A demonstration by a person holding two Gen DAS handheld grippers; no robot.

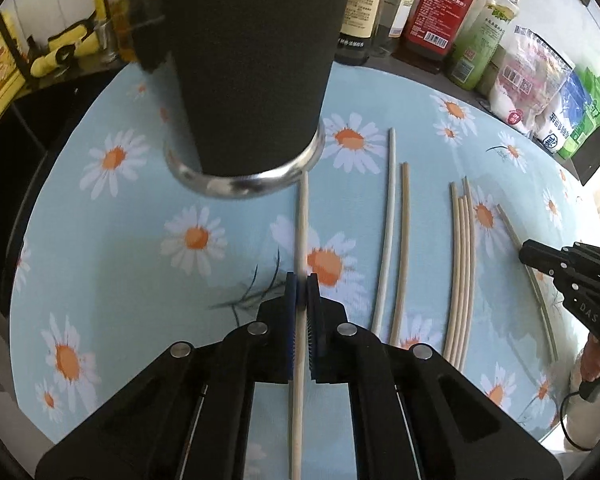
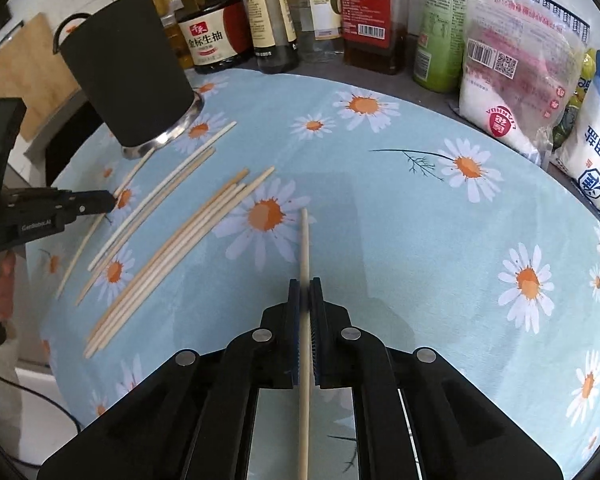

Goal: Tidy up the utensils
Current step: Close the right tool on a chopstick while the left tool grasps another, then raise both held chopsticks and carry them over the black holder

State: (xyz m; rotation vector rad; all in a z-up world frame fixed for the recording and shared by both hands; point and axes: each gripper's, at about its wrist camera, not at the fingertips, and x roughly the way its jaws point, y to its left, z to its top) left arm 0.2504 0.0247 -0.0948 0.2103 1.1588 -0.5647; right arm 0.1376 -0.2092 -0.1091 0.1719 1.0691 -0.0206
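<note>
The left gripper (image 1: 301, 280), a black two-finger tool with blue ribbed pads, is clamped tight on a single pale wooden chopstick (image 1: 302, 232) that runs straight up between its jaws, the stick's far tip reaching the silver rim at the base of a tall dark cylindrical utensil holder (image 1: 248, 60). That holder stands upright near the back edge of a light blue cloth printed with white and orange daisies (image 1: 140, 216). The right gripper (image 2: 305, 282), of the same black and blue build, is likewise closed hard on another pale wooden chopstick (image 2: 304, 240), which lies along its fingers with the free end pointing toward the middle of the cloth, well apart from the holder. Between the two tools the remaining loose chopsticks (image 2: 172, 240) lie flat on the cloth: a tight bundle of several side by side, and a looser pair (image 1: 396, 240) nearer the holder. From the left wrist view the right gripper shows at the right edge, its tip on a stick lying apart from the bundle. Behind the cloth a row of sauce bottles (image 2: 216, 28), a red-labelled bottle (image 2: 368, 8), a green bottle (image 1: 480, 36) and clear plastic bags of white powder (image 2: 516, 64) lines a dark countertop. A person's fingers (image 2: 2, 280) show under the left tool's handle.
</note>
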